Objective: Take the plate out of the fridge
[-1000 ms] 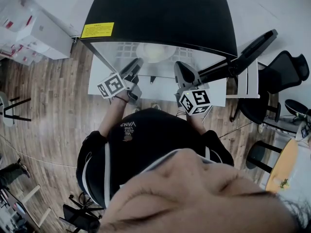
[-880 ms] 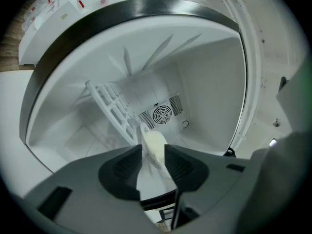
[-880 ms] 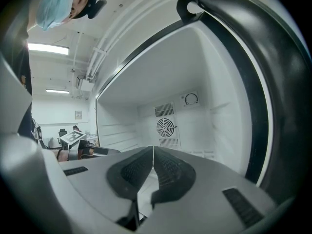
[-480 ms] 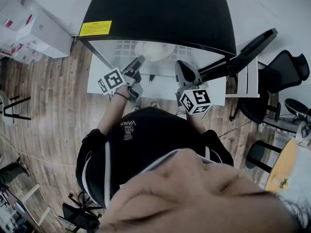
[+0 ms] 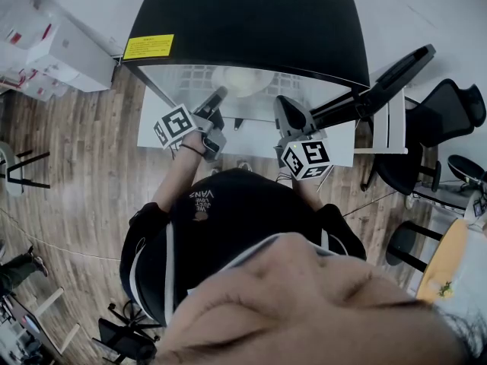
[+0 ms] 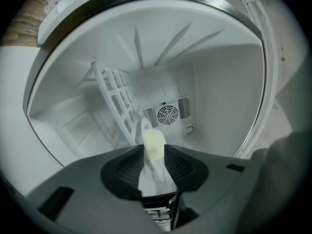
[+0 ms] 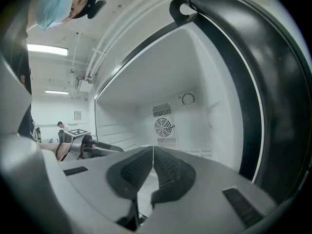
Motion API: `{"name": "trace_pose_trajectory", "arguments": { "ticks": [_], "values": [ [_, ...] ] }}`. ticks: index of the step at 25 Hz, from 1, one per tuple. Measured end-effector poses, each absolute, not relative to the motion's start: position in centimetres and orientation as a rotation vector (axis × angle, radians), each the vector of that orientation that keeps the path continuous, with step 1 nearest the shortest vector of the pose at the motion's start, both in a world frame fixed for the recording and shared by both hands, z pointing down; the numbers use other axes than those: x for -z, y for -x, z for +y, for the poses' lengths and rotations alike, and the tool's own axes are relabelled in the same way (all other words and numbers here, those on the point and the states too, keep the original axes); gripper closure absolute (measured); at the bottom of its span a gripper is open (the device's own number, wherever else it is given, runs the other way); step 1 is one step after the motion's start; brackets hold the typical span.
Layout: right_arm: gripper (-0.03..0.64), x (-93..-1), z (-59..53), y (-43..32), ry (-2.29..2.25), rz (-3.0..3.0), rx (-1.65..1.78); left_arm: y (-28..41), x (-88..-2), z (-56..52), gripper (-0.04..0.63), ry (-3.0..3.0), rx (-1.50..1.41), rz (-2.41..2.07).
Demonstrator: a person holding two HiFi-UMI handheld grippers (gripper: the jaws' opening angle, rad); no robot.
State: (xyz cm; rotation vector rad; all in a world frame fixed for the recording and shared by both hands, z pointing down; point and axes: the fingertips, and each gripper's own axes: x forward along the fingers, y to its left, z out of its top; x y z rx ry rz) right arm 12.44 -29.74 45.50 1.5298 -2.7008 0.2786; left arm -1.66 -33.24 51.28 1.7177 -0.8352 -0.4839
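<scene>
A pale, cream plate [image 5: 242, 80] lies on the white shelf inside the open black-topped fridge [image 5: 243, 21]. My left gripper [image 5: 218, 97] reaches into the fridge at the plate's near rim. In the left gripper view the plate [image 6: 152, 139] shows edge-on between the two dark pads, and the left gripper [image 6: 154, 152] is shut on it. The whole view there is rolled, so the wire rack [image 6: 119, 101] stands almost upright. My right gripper [image 5: 284, 111] is level at the fridge mouth, to the right of the plate. Its jaws [image 7: 153, 154] are shut with nothing between them.
The fridge door [image 5: 380, 86] stands open to the right. A fan vent [image 7: 164, 126] sits on the back wall. A black office chair [image 5: 449, 109] and a round table [image 5: 445, 268] are at the right, white boxes [image 5: 53, 48] at the left on the wooden floor.
The left gripper has rolled about its own axis, and its marker cube has shifted slightly up. The right gripper and the plate have stayed in place.
</scene>
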Motion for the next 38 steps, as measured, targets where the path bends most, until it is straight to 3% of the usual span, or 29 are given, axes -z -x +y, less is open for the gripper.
{"name": "trace_pose_trajectory", "arguments": {
  "ticks": [7,11,38],
  "values": [
    [0.604,-45.6,-29.7,-12.7,-1.539,-2.694,-0.284,1.8,-51.7,-33.6,0.480,-1.674,0.496,-0.853],
    [0.604,-45.8,-29.8,-12.7,-1.538,-2.692,-0.289,2.0,-52.3,-33.6,0.541,-1.635,0.490,-0.886],
    [0.604,-45.7,-29.5,-11.7,-1.524,-2.699,-0.278,2.8,-52.1,-32.8,0.561,-1.586,0.531,-0.832]
  ]
}}
